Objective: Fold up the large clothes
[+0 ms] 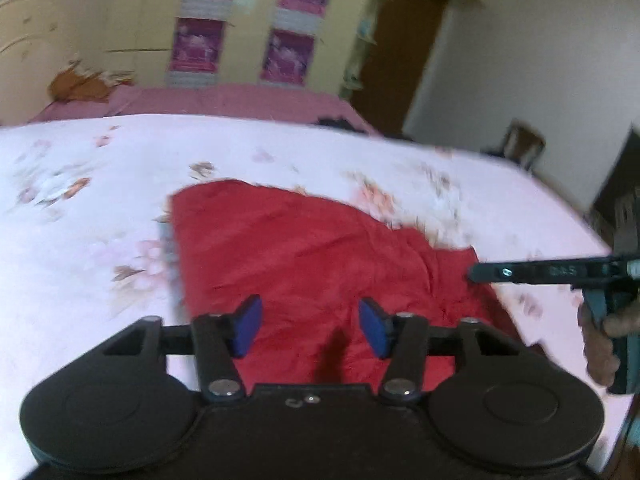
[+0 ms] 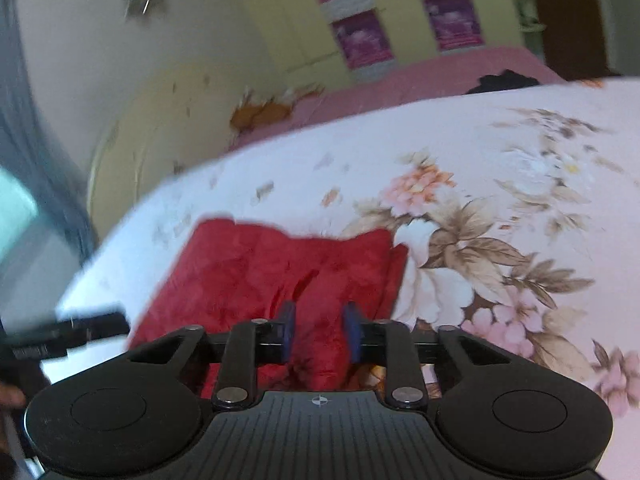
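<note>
My left gripper (image 1: pixel 310 326) is spread wide over the red cloth (image 1: pixel 304 256) with nothing between its pads, and my right gripper (image 2: pixel 319 332) has its pads close together with a bit of red cloth between them, though I cannot tell if they pinch it. The cloth lies bunched on the flowery bed sheet (image 2: pixel 500 184). If only one side gets pulled, I think the fold could go crooked or the cloth could slip. I see no boxes or baskets here.

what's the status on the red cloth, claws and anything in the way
Left claw open, nothing between its pads. Right claw narrowly open over the red cloth. Cloth rumpled on the floral bedsheet. Nothing in the way.
</note>
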### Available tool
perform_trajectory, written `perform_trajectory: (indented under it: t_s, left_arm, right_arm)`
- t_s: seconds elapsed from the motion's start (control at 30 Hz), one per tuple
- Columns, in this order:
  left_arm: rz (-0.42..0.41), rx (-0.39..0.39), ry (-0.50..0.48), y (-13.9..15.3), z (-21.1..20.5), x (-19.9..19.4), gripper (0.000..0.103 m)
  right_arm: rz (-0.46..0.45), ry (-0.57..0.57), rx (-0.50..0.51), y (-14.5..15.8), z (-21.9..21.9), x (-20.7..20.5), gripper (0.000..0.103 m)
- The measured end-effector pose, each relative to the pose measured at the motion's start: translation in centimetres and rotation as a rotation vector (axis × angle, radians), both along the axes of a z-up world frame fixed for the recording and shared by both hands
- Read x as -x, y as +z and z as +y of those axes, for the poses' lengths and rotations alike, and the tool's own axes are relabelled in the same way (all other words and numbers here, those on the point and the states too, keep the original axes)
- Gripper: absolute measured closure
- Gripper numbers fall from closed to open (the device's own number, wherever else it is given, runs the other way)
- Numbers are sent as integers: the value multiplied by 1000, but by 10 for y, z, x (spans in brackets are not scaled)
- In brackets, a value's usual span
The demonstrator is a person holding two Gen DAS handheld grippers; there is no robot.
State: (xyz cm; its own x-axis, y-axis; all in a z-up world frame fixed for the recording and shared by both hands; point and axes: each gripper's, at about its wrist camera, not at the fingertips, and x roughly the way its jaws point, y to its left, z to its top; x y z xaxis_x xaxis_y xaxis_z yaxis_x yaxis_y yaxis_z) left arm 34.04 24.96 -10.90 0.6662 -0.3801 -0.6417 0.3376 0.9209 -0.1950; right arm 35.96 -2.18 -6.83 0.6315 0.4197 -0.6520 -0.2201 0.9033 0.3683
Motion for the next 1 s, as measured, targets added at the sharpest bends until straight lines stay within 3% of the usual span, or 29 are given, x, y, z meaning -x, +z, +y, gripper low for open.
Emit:
perform_trajectory:
  t_s: [0.07,0.17,0.33,0.47,0.73,0.9,1.0]
  left_arm:
    - [38,-44,-13,-14,-10,-9,52]
    - [74,0,-13,-34,-8,-13,52]
    - [78,6,-18,-42,-5,-13,52]
    - [85,-35,-6,-32,-11,-10,53]
    - [20,-86,8,4,-20,29,53]
    - [16,-56,-6,15,-23,67,66]
    - [24,-77,8,10,-24,92,71]
  right_arm:
    - [62,-20,47,-23,4,-3,82]
    - [112,-43,16,-50,0,-11,82]
    - [122,-44,8,-57,-3,-13,82]
    - [128,-51,29,-39,-5,-10,82]
    - [-22,57,-1,22,-4,44,82]
    - [-57,141,-15,39,6,77,82]
    - [-63,190,18,35,14,98,82]
